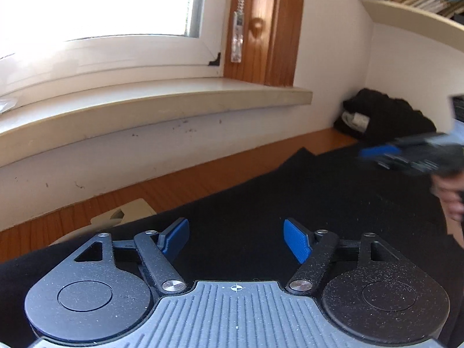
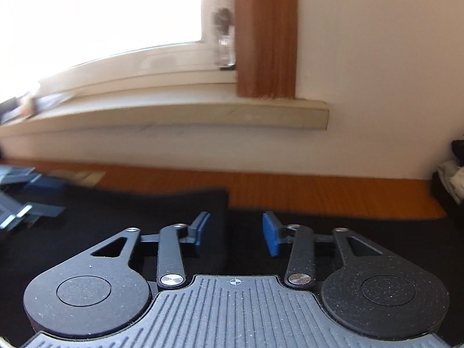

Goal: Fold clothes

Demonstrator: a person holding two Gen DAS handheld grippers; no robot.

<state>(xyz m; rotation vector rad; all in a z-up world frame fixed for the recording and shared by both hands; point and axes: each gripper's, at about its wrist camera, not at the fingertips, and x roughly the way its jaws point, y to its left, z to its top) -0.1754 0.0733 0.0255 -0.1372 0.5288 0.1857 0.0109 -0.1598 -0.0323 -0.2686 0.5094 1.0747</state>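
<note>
Between the blue fingers (image 1: 297,243) of the left gripper (image 1: 236,239) lies only black cloth; the fingers stand wide apart with nothing pinched. Right gripper (image 2: 236,232) fingers (image 2: 271,236) are parted more narrowly, also empty, hovering just over the same fabric. The black garment (image 1: 290,203) lies spread flat on the wooden tabletop (image 1: 179,185), one straight edge and a corner visible ahead of the right gripper in its own view. Left wrist view shows the right gripper blurred at the far right edge, with a hand (image 1: 452,200) beneath it. A dark bundle of clothes (image 1: 385,116) sits in the far corner against the white wall. Beyond the tabletop: windowsill (image 1: 156,107) and a wooden window frame (image 1: 264,26).
</note>
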